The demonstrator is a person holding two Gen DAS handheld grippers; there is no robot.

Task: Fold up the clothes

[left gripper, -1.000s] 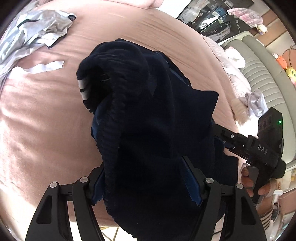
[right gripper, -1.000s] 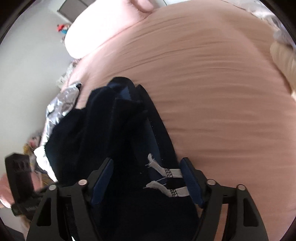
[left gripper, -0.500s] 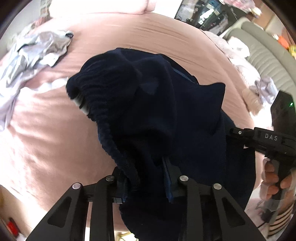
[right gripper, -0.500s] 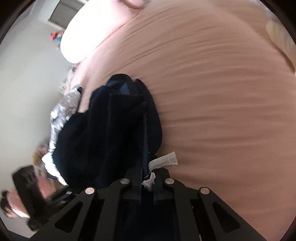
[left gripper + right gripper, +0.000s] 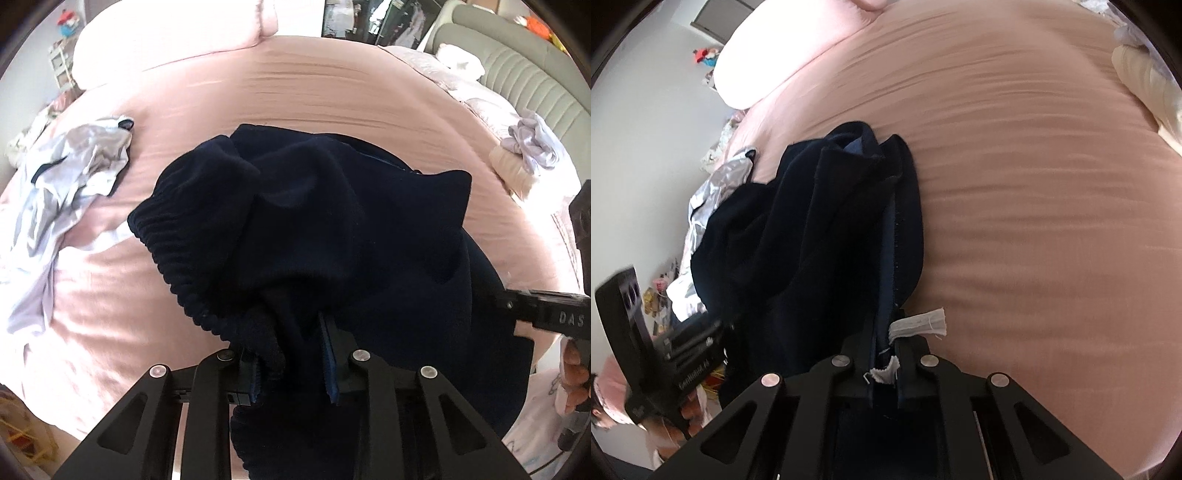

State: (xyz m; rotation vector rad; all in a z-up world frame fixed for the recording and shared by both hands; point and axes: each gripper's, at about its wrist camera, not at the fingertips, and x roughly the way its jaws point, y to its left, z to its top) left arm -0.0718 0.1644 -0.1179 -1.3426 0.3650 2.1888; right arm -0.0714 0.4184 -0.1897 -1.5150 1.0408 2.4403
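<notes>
Navy fleece jacket [image 5: 332, 236], bunched on the pink bedsheet [image 5: 295, 96]: left gripper [image 5: 291, 369] closing on its ribbed hem, right gripper [image 5: 884, 363] pinched tight on the zipper edge beside the white label [image 5: 918, 322]; risk: thick folds slipping loose when lifted.

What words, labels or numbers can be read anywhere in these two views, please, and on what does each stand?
"DAS": pale letters on the black body of the right gripper, seen in the left wrist view.
Pale lettering on the body of the left gripper, seen in the right wrist view: too blurred to read.
White tags on the navy garment: no print legible.
</notes>
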